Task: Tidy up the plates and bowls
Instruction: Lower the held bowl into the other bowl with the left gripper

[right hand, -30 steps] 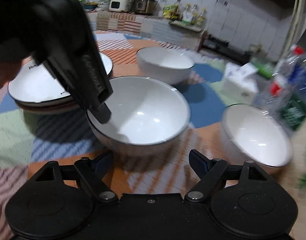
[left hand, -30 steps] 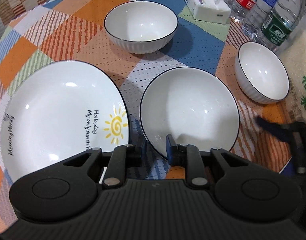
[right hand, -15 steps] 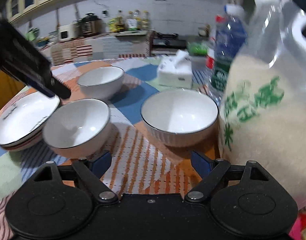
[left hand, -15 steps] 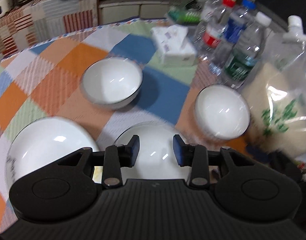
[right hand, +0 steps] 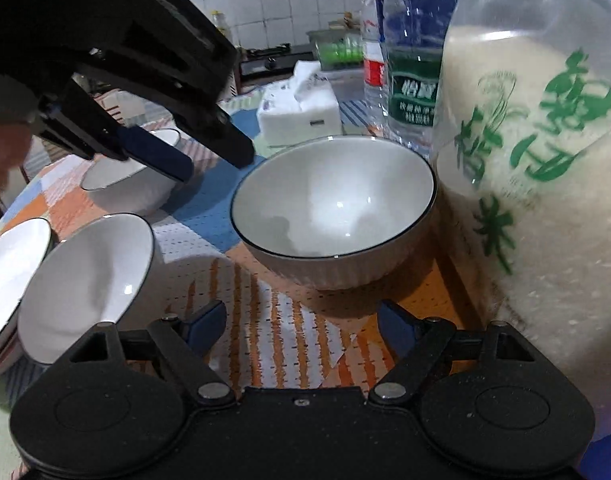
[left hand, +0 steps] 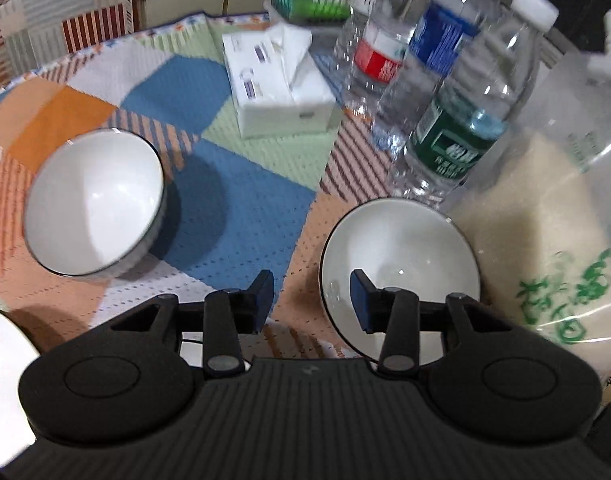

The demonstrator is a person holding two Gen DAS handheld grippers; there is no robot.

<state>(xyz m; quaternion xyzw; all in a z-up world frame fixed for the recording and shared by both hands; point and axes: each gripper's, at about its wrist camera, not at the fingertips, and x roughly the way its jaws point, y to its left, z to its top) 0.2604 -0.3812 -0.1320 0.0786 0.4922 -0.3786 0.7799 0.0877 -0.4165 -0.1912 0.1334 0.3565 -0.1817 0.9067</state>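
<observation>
Looking through my left wrist camera, I see my left gripper (left hand: 311,294) with its jaws apart and nothing between them. One finger hangs over the near rim of a white bowl (left hand: 399,264), which sits just beside a bag of rice (left hand: 553,248) and three water bottles (left hand: 461,120). Another bowl (left hand: 93,204) sits well apart, off to the left, near a tissue box (left hand: 277,84).

Through my right wrist camera, my right gripper (right hand: 301,326) has its jaws wide apart and holds nothing. The white bowl (right hand: 333,208) stands on the checked tablecloth (right hand: 265,328), touching the rice bag (right hand: 545,184). A tilted bowl (right hand: 85,280) leans on stacked plates (right hand: 9,264).

Tissue pack (left hand: 279,80), water bottles (left hand: 461,120) and rice bag (right hand: 537,184) on patchwork cloth (left hand: 233,208).
</observation>
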